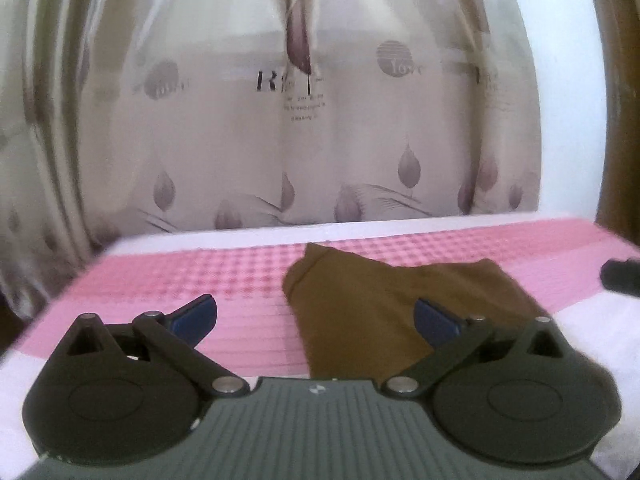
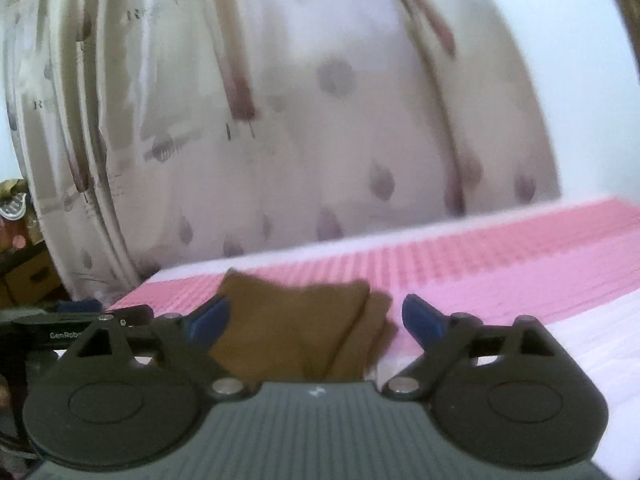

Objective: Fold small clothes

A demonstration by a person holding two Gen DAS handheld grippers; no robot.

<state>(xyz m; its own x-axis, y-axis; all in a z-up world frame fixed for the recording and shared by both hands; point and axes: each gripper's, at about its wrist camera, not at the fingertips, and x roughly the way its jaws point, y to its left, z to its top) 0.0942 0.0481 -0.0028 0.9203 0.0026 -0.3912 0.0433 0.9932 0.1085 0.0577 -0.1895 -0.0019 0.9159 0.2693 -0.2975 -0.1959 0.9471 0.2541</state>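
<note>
A small brown garment lies folded in layers on the pink checked cloth of the table. My left gripper is open and empty, with its right finger over the garment's near right part. In the right wrist view the same garment lies just ahead between the fingers of my right gripper, which is open and empty above it. The left gripper shows at the left edge of the right wrist view. A dark tip of the right gripper shows at the right edge of the left wrist view.
A pale curtain with leaf prints hangs close behind the table's far edge. A white wall and dark wooden frame stand at the right. Boxes and clutter sit left of the table.
</note>
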